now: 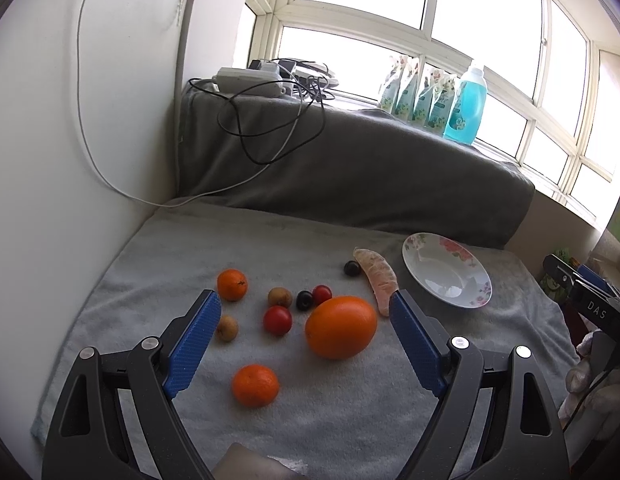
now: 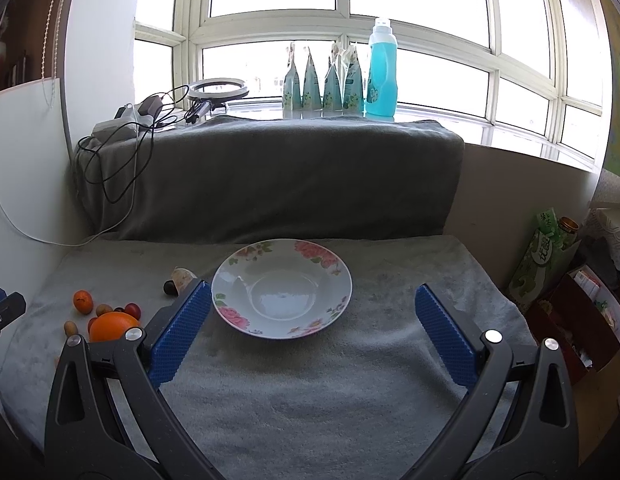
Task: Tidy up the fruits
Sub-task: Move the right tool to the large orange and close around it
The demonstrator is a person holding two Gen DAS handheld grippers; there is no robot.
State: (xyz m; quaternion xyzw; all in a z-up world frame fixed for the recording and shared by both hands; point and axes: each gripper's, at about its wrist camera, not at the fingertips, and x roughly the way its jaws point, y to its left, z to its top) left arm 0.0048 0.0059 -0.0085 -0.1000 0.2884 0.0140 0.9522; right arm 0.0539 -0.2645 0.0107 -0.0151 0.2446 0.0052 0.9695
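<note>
Left hand-held gripper (image 1: 305, 306): held released and empty above the table (image 1: 350, 420), jaws spread wide over the fruit.
Right hand-held gripper (image 2: 312, 296): likewise released, nothing held, aimed at the plate (image 2: 233, 276).
Mandarin (image 1: 255, 385): nearest the left gripper; judged light and soft-skinned, best taken gently across its middle.
Orange (image 1: 341, 327): largest fruit, between the jaws in view; judged heavier, firm, smooth, liable to roll, so a grip at its widest part is suggested.
Small fruits: a red one (image 1: 277, 320) and a dark one (image 1: 304, 300) lie close together; judged light, slippery and easily bruised.
Peeled segment (image 1: 378, 276): lies beside the plate; judged soft, easily crushed.
Plate: empty, at the far right of the fruit; ceramic, judged fragile.
Beyond: a blue bottle (image 2: 382, 68) is seen on the windowsill.
</note>
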